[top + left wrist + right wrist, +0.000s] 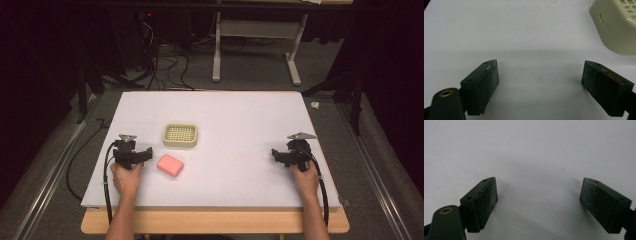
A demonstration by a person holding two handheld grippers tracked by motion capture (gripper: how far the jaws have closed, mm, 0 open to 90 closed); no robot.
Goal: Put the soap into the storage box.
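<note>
High view: the cream slotted soap dish (180, 135) is sitting empty on the white table (240, 120), and the pink rounded soap bar (170, 165) is lying just in front of it. I am holding my left gripper (145, 154) just left of the bar, not touching, jaws spread wide over bare board. My right gripper (276, 155) is resting well apart, jaws equally wide.

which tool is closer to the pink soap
Left. The left tool sits just beside the pink soap, on its left and apart from it, jaws open. The right tool is far across the white board near its right edge, also open.
</note>
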